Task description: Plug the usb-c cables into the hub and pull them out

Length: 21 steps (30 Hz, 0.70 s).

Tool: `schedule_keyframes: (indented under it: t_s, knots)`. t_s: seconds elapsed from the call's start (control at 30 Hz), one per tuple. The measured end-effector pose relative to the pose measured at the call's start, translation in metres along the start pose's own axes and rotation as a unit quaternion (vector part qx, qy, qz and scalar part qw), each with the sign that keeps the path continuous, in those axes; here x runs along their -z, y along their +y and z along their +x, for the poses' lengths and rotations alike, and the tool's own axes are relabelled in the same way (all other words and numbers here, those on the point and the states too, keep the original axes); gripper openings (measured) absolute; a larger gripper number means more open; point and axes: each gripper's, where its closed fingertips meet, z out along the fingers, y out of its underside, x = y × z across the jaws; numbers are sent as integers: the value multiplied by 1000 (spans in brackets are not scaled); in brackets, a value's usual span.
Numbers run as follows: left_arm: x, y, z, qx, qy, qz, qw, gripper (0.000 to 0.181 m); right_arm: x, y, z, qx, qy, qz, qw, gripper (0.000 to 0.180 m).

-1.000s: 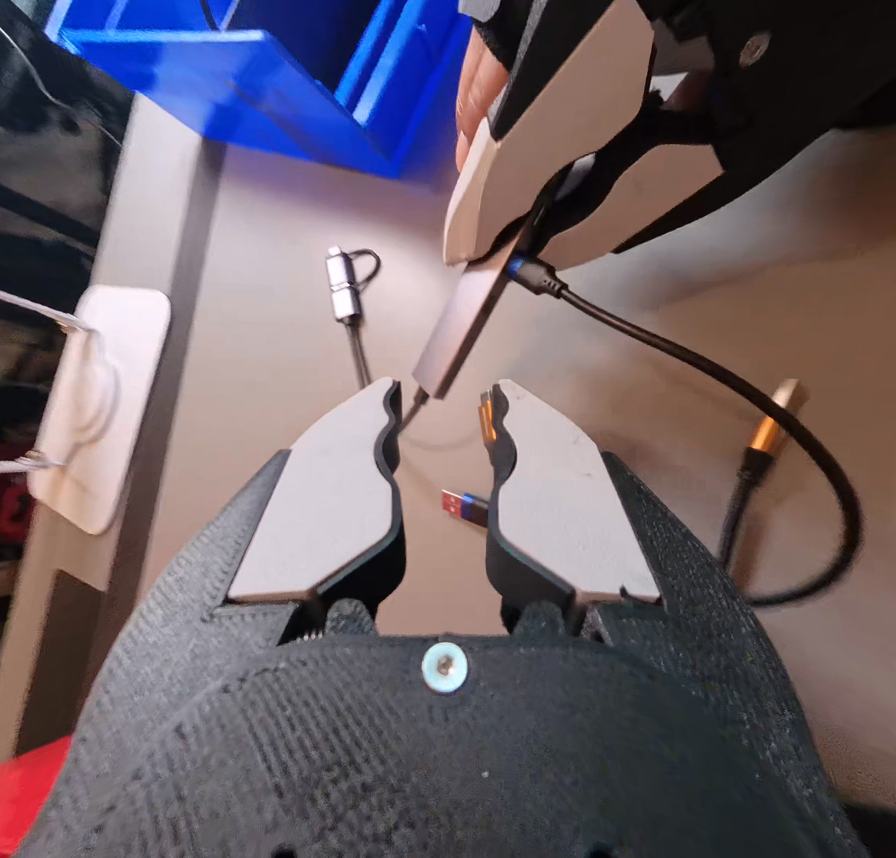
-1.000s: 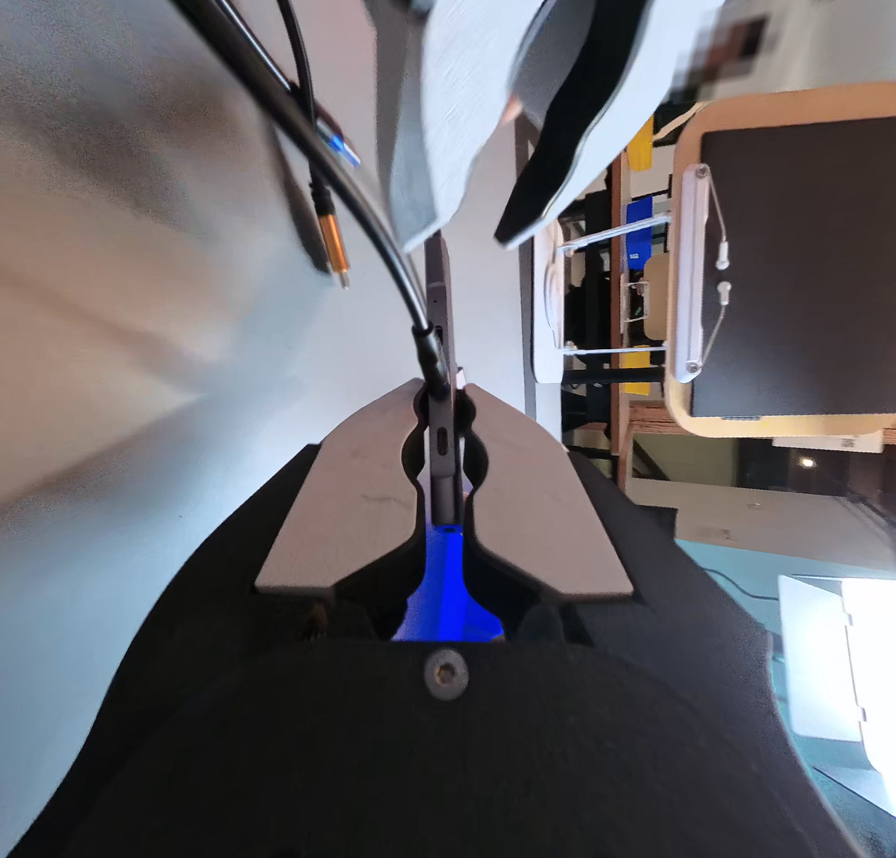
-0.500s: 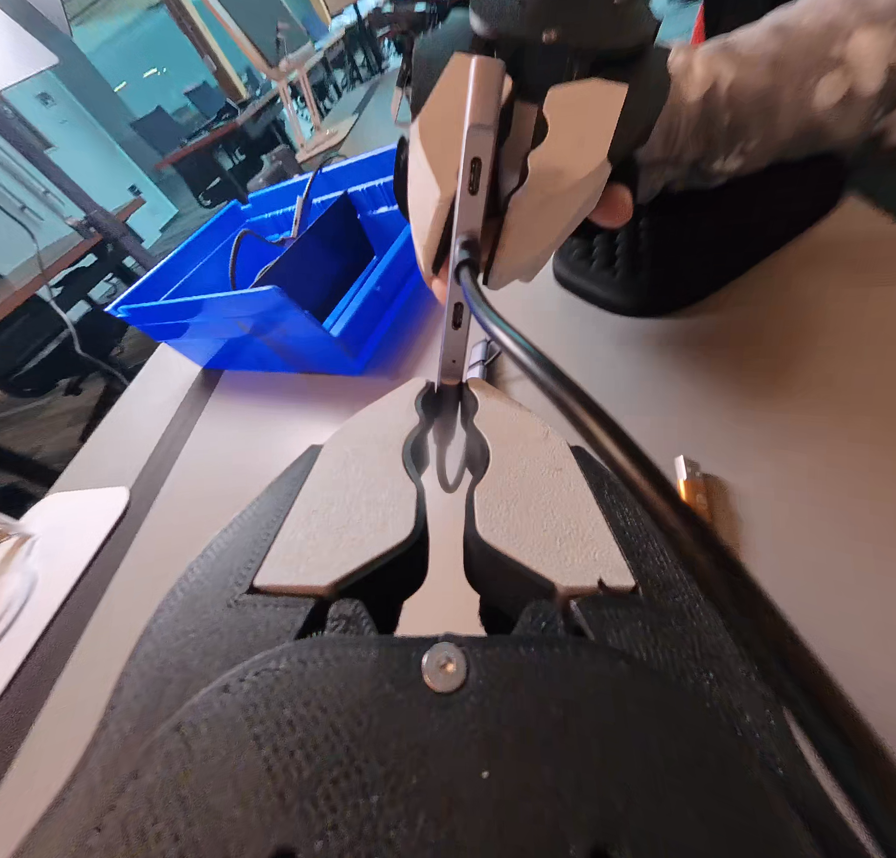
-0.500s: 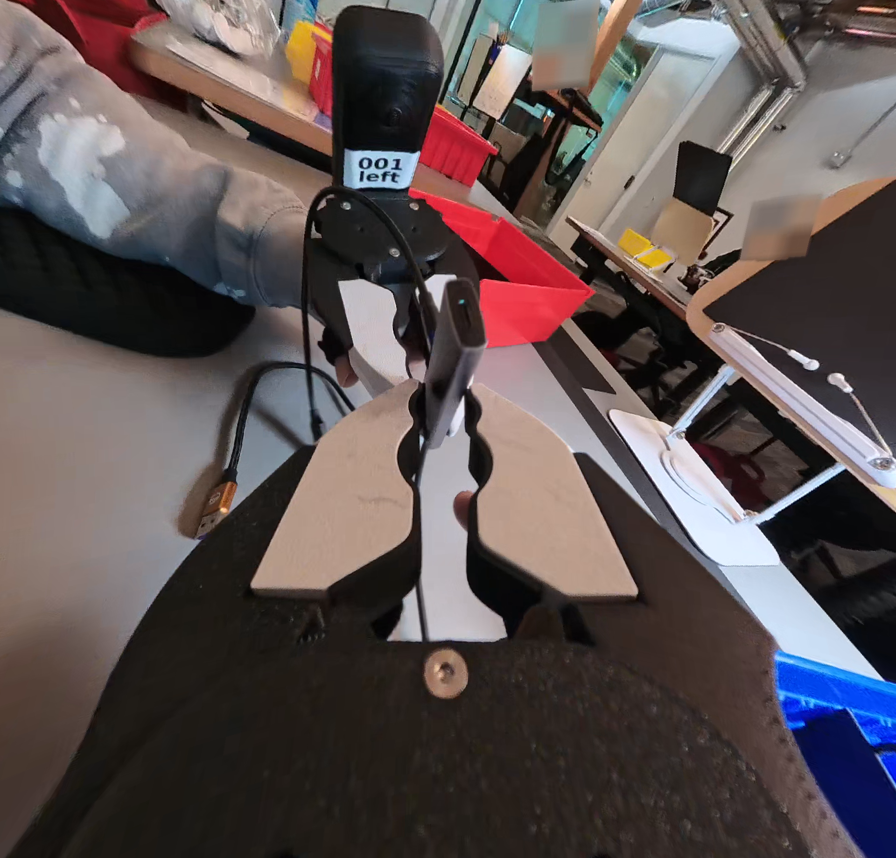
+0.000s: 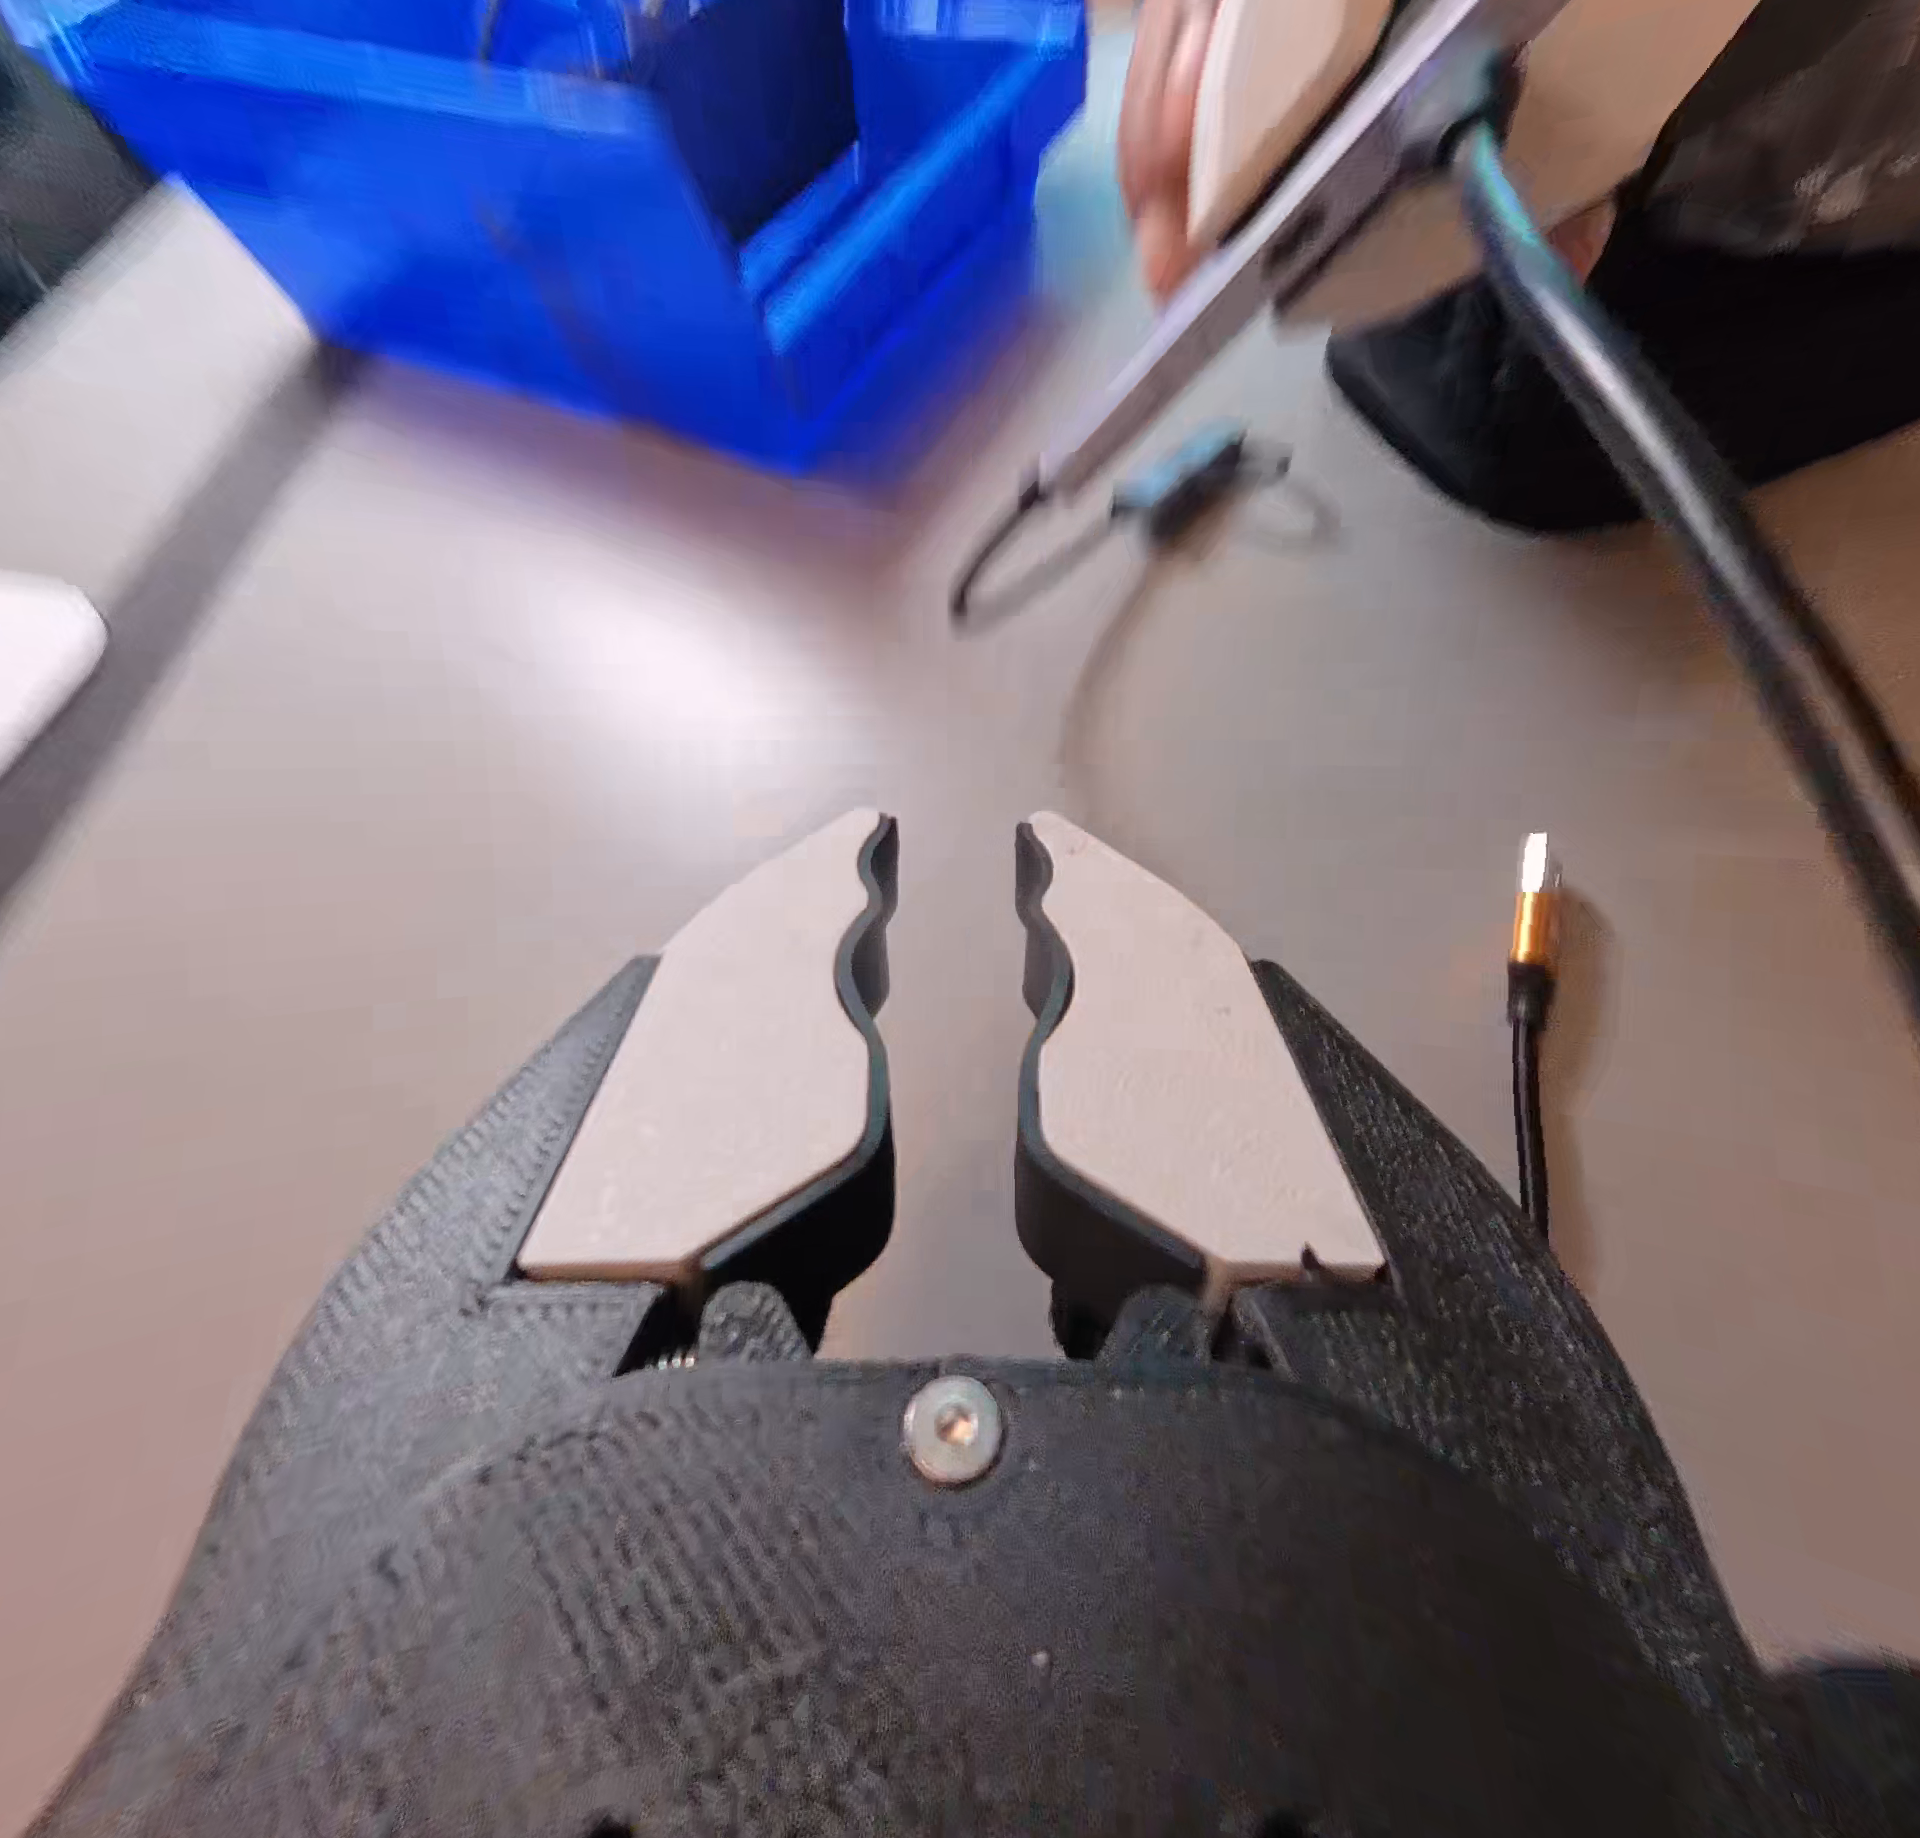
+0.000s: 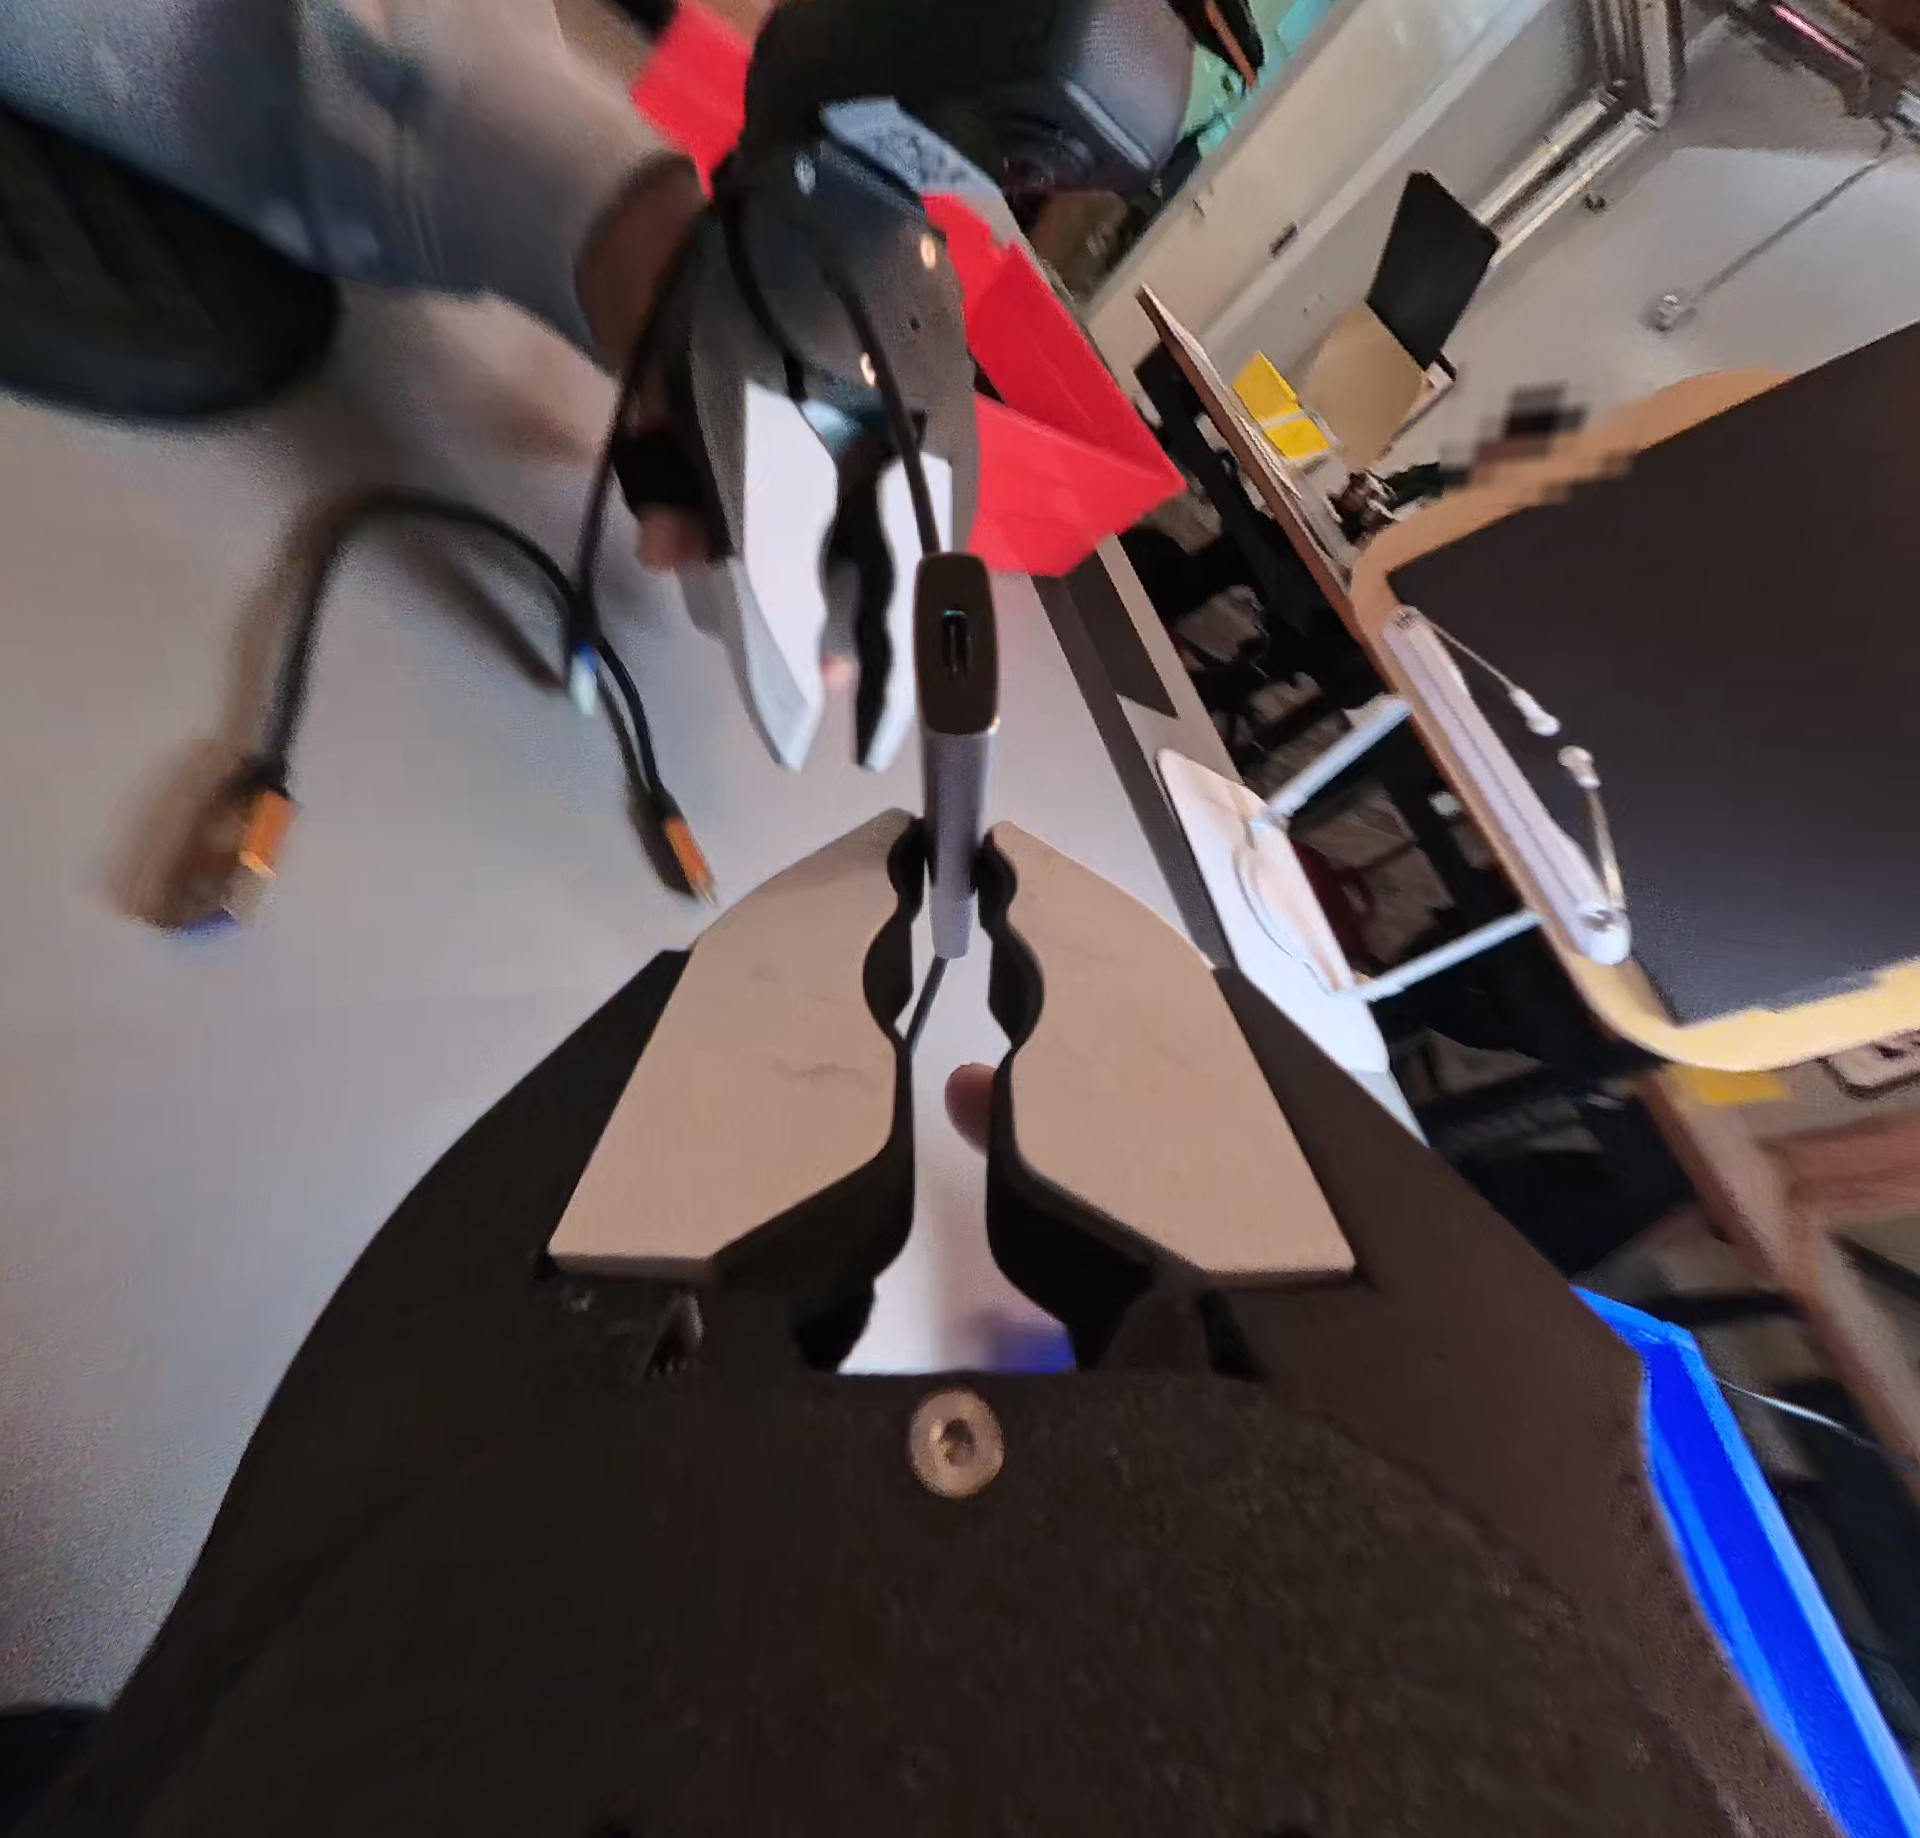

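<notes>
My right gripper [image 6: 951,838] is shut on the slim grey hub [image 6: 954,666] and holds it above the table. In the left wrist view the hub [image 5: 1247,271] is at the top right, with a thick black cable [image 5: 1662,500] plugged into its side. My left gripper [image 5: 951,838] is open and empty, low over the table, apart from the hub; it also shows in the right wrist view [image 6: 831,645]. A loose orange USB-C plug [image 5: 1532,915] lies to its right. Other orange-tipped plugs [image 6: 681,853] [image 6: 249,843] lie on the table.
A blue bin [image 5: 520,178] stands at the far left of the table [image 5: 520,749]. A red bin [image 6: 1039,438] sits behind the left gripper. The hub's thin tail cable with an adapter [image 5: 1174,489] lies beneath it. A white stand base [image 6: 1247,853] is at the table edge. The left gripper's tips are roughly 9 cm from the right gripper's. My left gripper's tips are some 11 cm from the loose orange USB-C plug [image 5: 1532,915]. It turns up in the right wrist view [image 6: 241,851] as well.
My left gripper has let go of the hub's end, opened and drawn back from it. My right gripper still holds the hub, with the black cable still plugged in.
</notes>
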Motion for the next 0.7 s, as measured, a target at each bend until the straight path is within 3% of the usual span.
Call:
schedule_keyframes:
  t_s: [0.1,0.27,0.4,0.47,0.63,0.7]
  knots:
    - [-4,34,8,28,40,-80,996,24,0,20,0,64,14,-41,997,9]
    - [-14,47,26,26,62,-136,988,29,2,30,-4,101,12,-50,994,9]
    - [-16,49,27,21,40,-165,985,22,2,28,-4,115,18,-46,992,9]
    - [-14,51,28,16,36,-181,983,8,2,26,-5,126,23,-44,991,9]
    - [4,39,9,-21,-3,-169,985,8,-1,29,-9,183,32,-63,981,9]
    - [27,31,-18,-32,-65,-178,981,8,-4,29,-14,200,24,-65,977,9]
